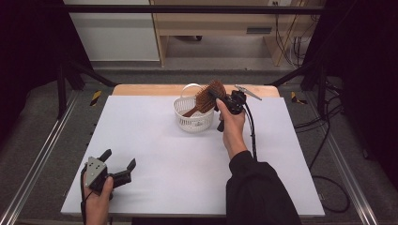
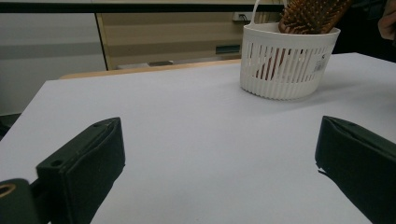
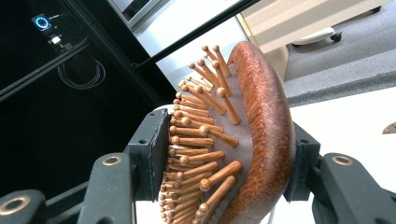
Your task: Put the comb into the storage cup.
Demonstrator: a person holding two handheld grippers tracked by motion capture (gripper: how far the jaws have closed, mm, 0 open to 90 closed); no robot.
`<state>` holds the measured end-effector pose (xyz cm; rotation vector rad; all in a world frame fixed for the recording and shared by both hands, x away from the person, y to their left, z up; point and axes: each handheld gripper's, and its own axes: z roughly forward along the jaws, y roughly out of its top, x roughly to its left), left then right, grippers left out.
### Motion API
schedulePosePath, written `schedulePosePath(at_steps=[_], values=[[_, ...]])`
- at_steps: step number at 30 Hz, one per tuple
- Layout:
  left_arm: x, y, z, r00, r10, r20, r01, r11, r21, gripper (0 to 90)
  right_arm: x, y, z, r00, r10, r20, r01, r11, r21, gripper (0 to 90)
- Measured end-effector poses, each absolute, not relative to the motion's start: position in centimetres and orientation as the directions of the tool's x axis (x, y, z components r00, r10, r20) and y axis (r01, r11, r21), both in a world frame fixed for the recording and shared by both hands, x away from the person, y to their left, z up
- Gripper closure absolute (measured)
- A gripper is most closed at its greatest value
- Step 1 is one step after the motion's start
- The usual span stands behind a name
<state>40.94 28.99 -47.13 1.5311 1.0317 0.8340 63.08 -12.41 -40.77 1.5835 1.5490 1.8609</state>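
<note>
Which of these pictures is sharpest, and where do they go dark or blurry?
Right gripper view: hairbrush crisp, left background nearly black. Left gripper view: basket fairly sharp with a soft shadow; near jaws slightly soft. High view: grainy, white table evenly lit, the sides of the picture very dark.

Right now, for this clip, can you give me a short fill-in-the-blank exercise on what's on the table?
1. The wooden hairbrush sits with its handle down inside the white ____.
2. The right gripper is closed on the brush's ____, bristles against one pad.
3. The left gripper rests near the table's front edge with its jaws ____.
4. The basket has ____ sides.

Missing words: basket; head; open; slotted
</note>
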Motion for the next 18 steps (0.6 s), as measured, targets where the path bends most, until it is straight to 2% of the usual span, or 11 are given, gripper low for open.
schedulePosePath(at_steps=[18], values=[[40.94,29.0,-47.14,0.382,0.924,-0.011,0.184,-0.065,0.981,1.5,63.12,-12.55,-40.91,-0.37,0.734,0.569,0.431,-0.407,0.805,42.6]])
